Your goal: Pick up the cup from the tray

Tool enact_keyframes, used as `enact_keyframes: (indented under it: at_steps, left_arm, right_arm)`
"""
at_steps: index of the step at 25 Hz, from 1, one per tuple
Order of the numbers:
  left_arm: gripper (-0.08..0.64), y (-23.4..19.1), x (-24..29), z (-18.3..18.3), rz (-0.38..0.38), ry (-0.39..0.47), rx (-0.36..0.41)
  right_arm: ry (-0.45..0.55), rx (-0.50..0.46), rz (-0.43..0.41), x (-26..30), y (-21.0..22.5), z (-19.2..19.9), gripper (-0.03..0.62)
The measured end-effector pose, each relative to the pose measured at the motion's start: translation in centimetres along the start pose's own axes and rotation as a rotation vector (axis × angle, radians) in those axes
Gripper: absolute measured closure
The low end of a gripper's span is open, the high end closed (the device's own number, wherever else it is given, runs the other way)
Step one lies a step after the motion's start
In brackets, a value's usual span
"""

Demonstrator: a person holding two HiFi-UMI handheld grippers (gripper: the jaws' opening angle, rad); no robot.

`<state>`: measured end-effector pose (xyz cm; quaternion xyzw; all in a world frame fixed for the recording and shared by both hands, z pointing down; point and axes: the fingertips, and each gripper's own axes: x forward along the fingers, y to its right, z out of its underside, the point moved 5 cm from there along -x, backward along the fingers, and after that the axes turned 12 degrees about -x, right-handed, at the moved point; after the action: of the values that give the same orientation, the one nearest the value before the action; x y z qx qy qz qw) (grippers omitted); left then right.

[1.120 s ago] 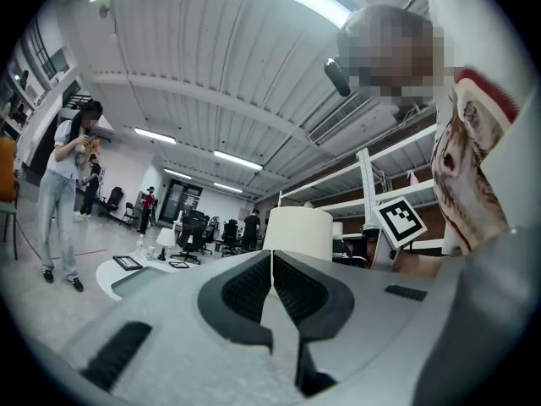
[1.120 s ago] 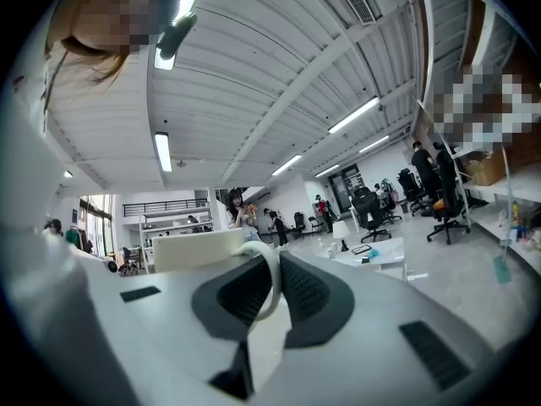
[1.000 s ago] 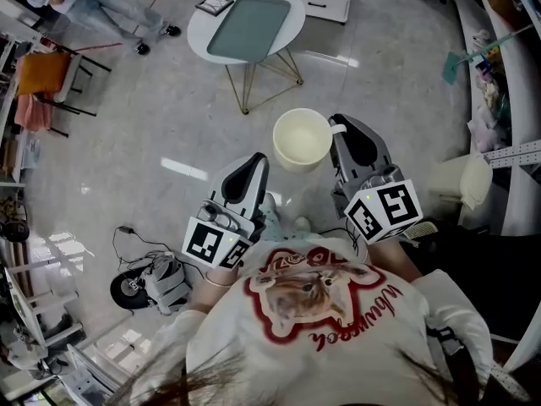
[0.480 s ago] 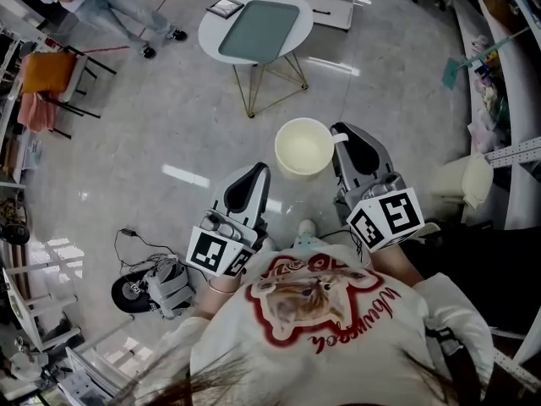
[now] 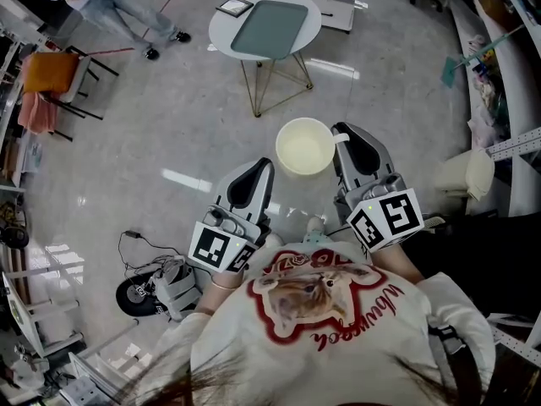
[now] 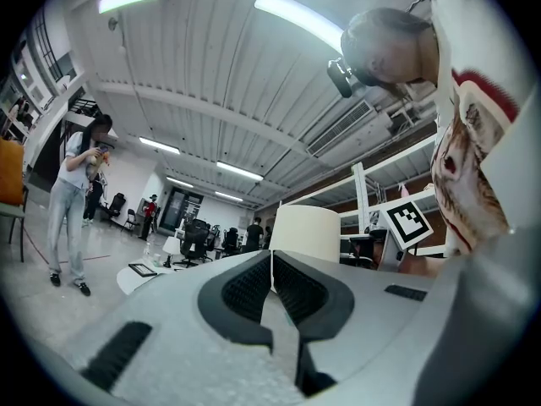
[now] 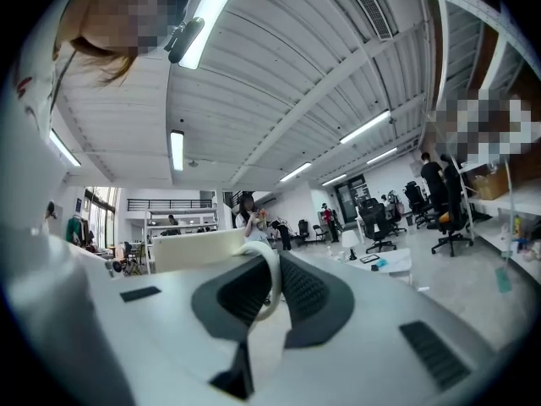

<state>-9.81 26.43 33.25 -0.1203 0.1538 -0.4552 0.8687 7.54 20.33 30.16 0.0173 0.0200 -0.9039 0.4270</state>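
Bright ceiling strips (image 6: 300, 19) glare off the floor (image 5: 182, 173); fisheye-warped edges.

The cup (image 5: 305, 146) is a cream, round, straight-walled vessel with a loop handle (image 7: 269, 282) on one side. It is upright, mouth facing up; the head view looks into its plain cream interior. The handle is clamped between the jaws of the right gripper (image 5: 342, 134), and the cup body projects to that gripper's left, held in the air above the floor (image 5: 152, 125). The tray (image 5: 270, 18) is a grey-green rectangle with rounded corners and a raised rim. It lies flat on a round white surface (image 5: 221, 25), well apart from the cup and not in contact with it.
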Motion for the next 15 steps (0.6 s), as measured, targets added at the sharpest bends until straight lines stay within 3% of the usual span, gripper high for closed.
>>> enact_keyframes:
  at_steps: [15]
  left_arm:
    - [0.541,0.06,-0.11,-0.22,0.046,0.007,0.003]
  right_arm:
    - [0.008,-0.019,0.036,-0.9,-0.78,-0.13,0.546]
